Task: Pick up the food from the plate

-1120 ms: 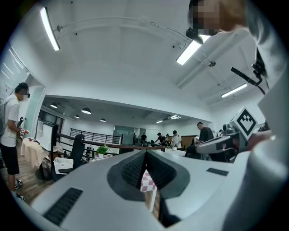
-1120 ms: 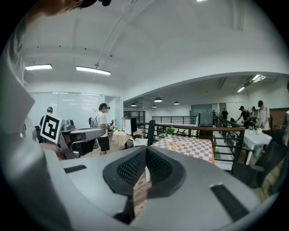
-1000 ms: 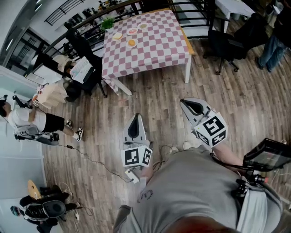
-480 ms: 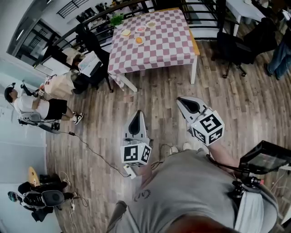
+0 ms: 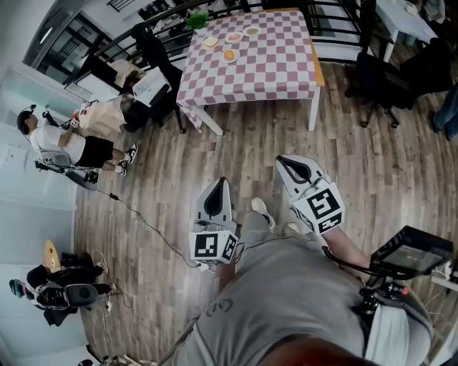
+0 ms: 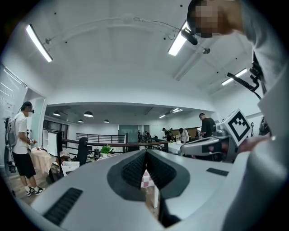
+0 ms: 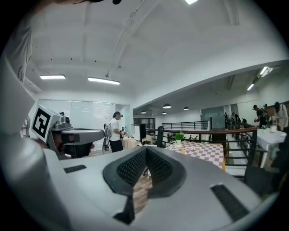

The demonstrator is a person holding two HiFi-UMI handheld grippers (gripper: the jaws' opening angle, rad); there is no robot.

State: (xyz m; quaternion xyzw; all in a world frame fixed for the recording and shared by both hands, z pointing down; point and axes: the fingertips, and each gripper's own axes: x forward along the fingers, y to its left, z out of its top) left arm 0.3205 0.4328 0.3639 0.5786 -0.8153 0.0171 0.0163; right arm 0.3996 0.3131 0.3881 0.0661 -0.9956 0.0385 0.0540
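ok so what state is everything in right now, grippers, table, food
left gripper, shut, nothing between its jaws
right gripper, shut, nothing between its jaws
table, standing, well ahead of both grippers
checked cloth, spread over the table
plates of food, at the table's far end, untouched
potted plant, upright, by the table's far corner

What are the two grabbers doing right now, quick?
Left gripper: closed, holding nothing.
Right gripper: closed, holding nothing.
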